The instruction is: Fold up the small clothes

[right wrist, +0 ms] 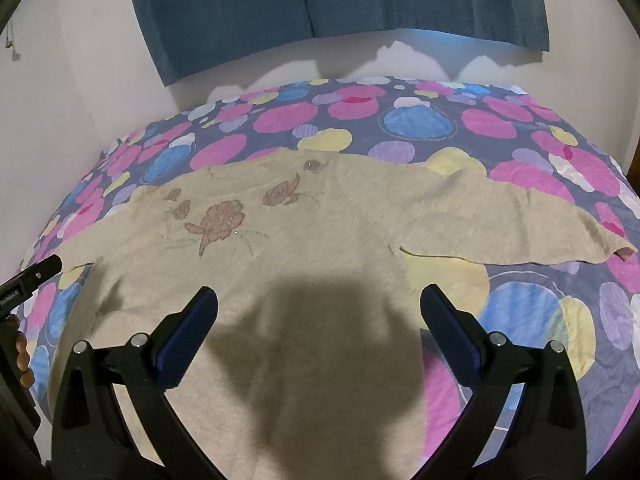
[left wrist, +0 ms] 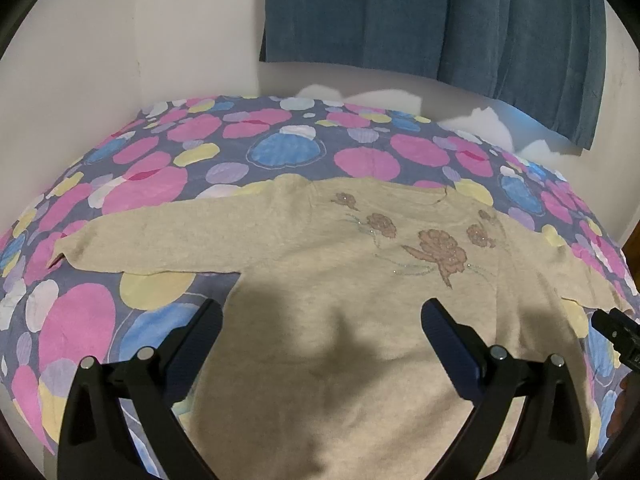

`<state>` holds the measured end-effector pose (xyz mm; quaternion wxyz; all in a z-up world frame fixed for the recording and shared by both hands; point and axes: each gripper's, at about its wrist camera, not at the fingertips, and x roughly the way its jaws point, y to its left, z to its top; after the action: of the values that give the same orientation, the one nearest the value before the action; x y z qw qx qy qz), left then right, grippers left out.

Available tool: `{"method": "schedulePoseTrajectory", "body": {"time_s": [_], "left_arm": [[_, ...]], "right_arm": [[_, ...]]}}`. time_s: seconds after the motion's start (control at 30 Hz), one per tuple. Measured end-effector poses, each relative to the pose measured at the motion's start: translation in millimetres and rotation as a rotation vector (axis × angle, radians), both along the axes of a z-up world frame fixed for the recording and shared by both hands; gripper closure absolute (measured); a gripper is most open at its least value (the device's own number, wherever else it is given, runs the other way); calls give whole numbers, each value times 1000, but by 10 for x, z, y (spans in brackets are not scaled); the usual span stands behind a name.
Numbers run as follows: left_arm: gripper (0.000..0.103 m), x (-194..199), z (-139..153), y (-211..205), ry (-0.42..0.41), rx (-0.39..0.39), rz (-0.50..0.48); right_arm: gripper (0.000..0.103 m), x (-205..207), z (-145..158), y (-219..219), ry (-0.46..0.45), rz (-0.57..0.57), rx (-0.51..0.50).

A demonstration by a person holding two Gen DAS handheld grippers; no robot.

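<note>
Your beige knit sweater with brown flower embroidery [left wrist: 320,280] lies face up and flat on the bed's circle-patterned pink, blue and yellow bedspread [left wrist: 160,152], both sleeves spread out sideways. Over the sweater's lower body, your left gripper [left wrist: 322,312] hovers with fingers wide, holding nothing; your right gripper [right wrist: 319,300] likewise. Beyond the sweater, a teal curtain [right wrist: 320,0] hangs on the wall. Neither gripper seems to touch the fabric.

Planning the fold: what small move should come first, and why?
Probably close the left tongs on the left sleeve. The sweater lies flat on the bedspread with both sleeves spread out, and both tongs are open and empty.
</note>
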<state>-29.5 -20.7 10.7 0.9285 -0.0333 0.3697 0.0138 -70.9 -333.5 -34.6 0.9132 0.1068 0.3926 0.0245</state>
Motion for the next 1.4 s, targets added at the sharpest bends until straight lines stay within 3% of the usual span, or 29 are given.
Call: {"method": "schedulePoseTrajectory", "body": {"time_s": [1.4], "left_arm": [[4, -53, -82, 159, 16, 5, 19]], "right_arm": [[2, -4, -89, 21, 2, 2, 8]]}}
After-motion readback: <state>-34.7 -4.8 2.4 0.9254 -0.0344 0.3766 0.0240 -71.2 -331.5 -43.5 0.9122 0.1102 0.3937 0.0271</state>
